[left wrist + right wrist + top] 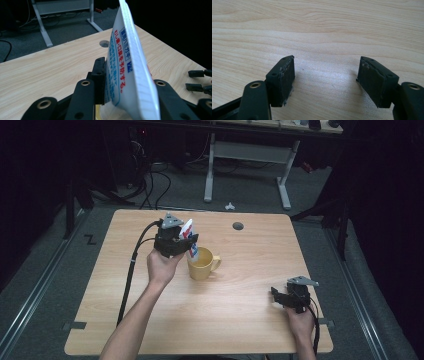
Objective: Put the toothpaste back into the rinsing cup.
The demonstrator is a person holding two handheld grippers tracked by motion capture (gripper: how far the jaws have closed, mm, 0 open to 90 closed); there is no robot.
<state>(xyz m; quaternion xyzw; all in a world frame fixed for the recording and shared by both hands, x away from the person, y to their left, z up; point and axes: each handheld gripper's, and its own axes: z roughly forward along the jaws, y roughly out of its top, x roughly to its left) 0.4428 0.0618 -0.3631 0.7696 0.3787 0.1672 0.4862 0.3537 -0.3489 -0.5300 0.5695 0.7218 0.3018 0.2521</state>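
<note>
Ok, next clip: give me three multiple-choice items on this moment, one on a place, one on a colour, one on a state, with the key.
1. Where is the toothpaste tube?
A. flat on the table
B. held over the mug
C. on the floor

2. What colour is the mug?
A. yellow
B. red
C. black

3. How is the right gripper?
A. shut on the mug
B. shut on the tube
C. open, holding nothing

Key: 1 B, the left gripper clamps the tube with its lower end at the mug's mouth. 2 A, the high view shows a yellow mug. 3 C, its fingers stand apart over bare table.
</note>
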